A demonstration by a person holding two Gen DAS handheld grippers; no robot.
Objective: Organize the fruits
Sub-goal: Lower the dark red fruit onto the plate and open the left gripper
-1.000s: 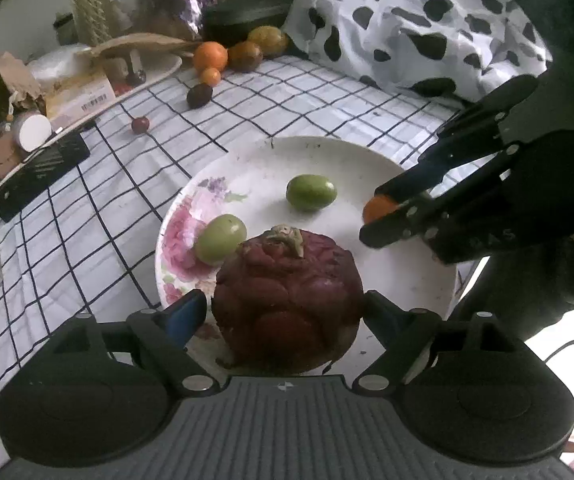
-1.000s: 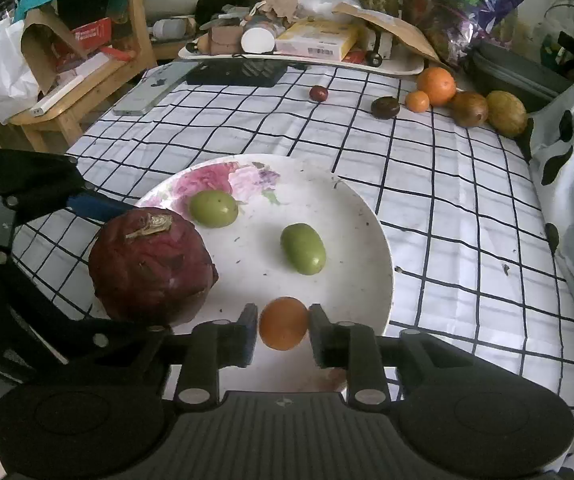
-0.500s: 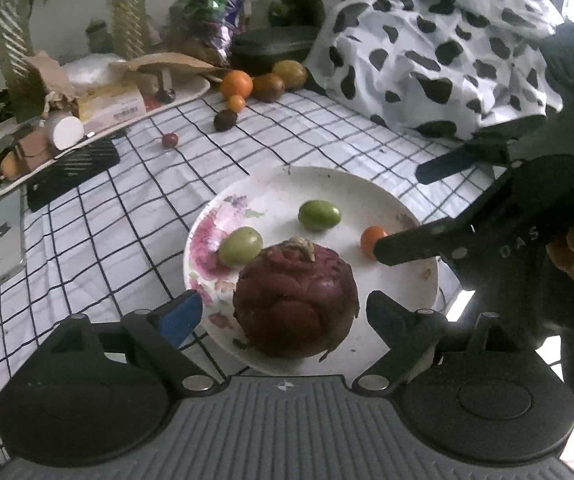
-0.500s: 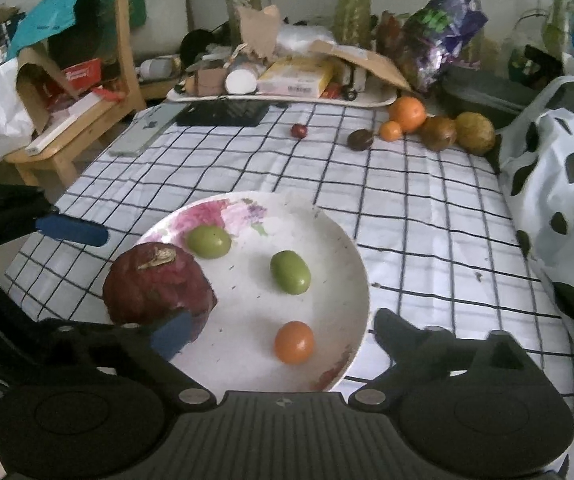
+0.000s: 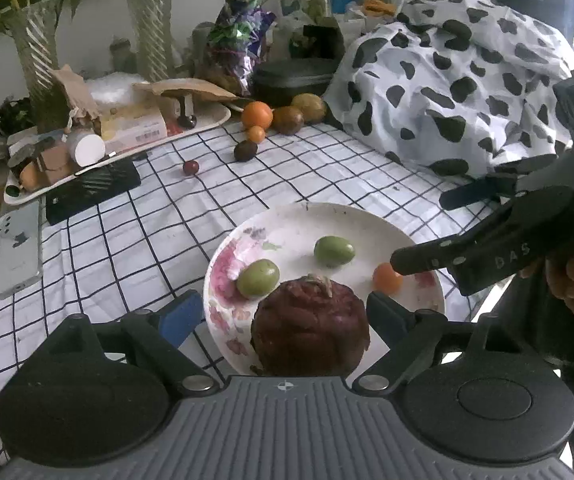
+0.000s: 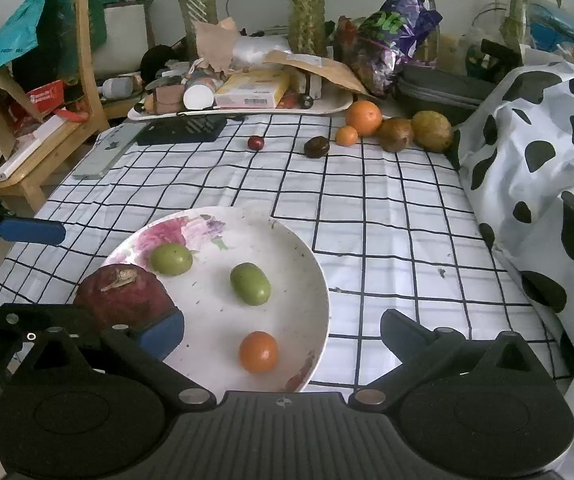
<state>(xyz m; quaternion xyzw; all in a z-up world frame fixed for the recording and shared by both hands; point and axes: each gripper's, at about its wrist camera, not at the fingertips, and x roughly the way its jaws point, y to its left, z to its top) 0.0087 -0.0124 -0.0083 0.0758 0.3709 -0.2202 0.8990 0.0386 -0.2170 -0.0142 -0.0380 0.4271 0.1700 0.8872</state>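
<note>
Checked black-and-white cloth covers the table, a cluttered tray and potted plants at its far edge. On the near floral plate lie a dark red fruit, two green fruits and a small orange fruit. Right gripper, tilted down, has just sprung wide, fruit lying free; left gripper stands apart astride the red fruit.
</note>
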